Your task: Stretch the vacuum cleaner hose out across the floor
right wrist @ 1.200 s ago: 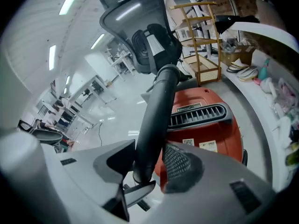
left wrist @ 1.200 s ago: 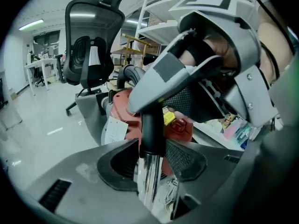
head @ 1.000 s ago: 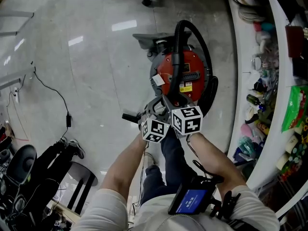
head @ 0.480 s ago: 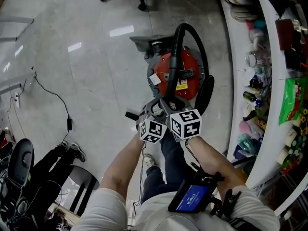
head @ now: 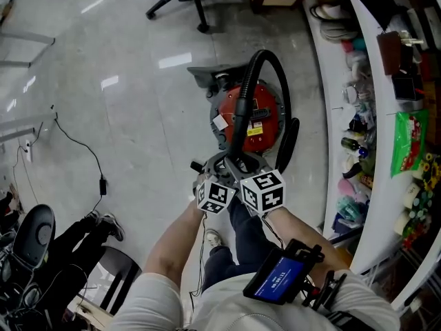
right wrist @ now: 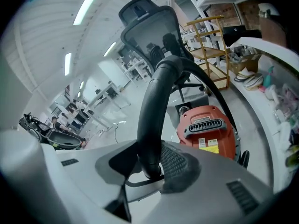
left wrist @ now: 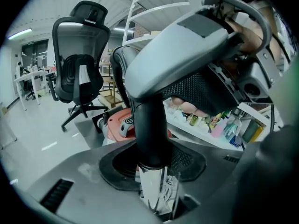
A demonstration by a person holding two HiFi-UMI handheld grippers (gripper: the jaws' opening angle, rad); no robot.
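Head view: the hose (head: 252, 71), arched up from the vacuum cleaner (head: 267, 116) on the floor (head: 138, 116), could be overpulled and the cleaner toppled. Left gripper view: the left gripper (left wrist: 152, 169) is clamped on the hose's cuff (left wrist: 148, 125). Right gripper view: the right gripper (right wrist: 150, 168), its jaws having just been closing, is pinched on the hose, which could be slipped through.

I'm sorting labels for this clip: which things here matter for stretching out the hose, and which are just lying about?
Job in hand:
hose
hose handle
vacuum cleaner

Just lying about:
office chair
floor cable
cluttered shelf
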